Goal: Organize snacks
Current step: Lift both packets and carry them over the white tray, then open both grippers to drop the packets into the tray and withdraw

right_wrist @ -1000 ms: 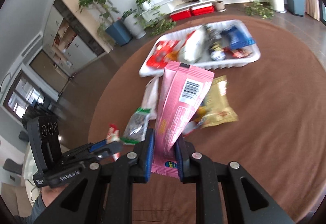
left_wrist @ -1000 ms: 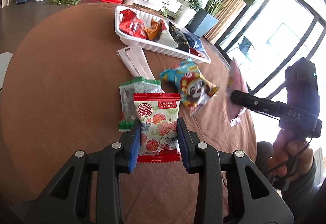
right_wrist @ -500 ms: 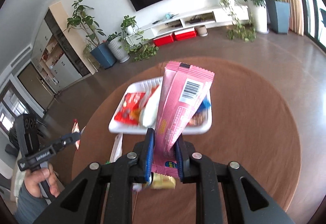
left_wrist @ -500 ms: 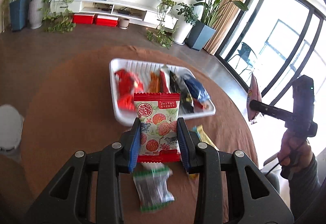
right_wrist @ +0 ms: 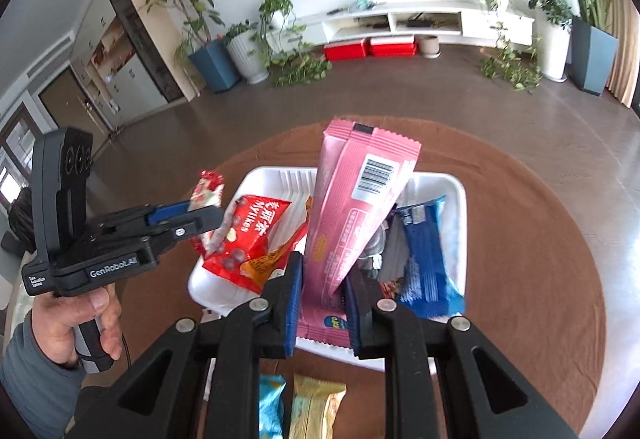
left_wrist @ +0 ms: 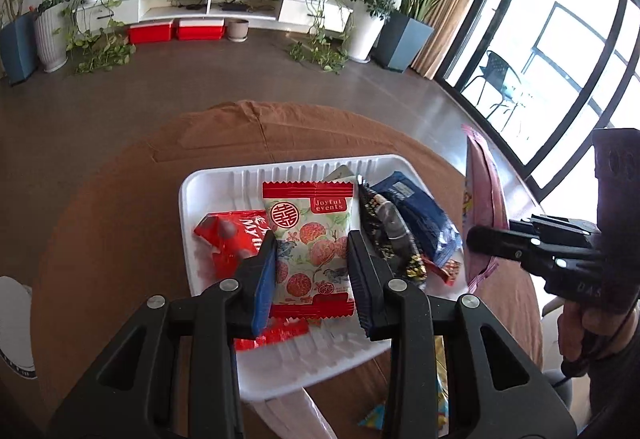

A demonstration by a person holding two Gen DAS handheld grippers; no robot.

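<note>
My left gripper (left_wrist: 312, 251) is shut on a white and red "Joyful events" packet (left_wrist: 310, 231), held upright above the white tray (left_wrist: 208, 175). My right gripper (right_wrist: 322, 279) is shut on a long pink packet (right_wrist: 352, 207), also above the tray (right_wrist: 456, 191). In the tray lie a red Mylikes bag (right_wrist: 244, 239), a blue packet (right_wrist: 424, 259) and a dark packet (left_wrist: 380, 231). Each gripper shows in the other's view: the right one (left_wrist: 480, 239) at the tray's right side, the left one (right_wrist: 200, 215) at its left side.
The tray rests on a round brown table (left_wrist: 120, 219). A yellow packet (right_wrist: 316, 407) and a light blue one (right_wrist: 270, 407) lie on the cloth in front of the tray, with white strip packets (left_wrist: 296, 415) beside them. A hand (right_wrist: 76, 323) grips the left tool.
Both grippers have travelled with their packets from over the loose snacks to above the tray. The tray now fills the middle of both views and the loose packets have slid to the bottom edge.
</note>
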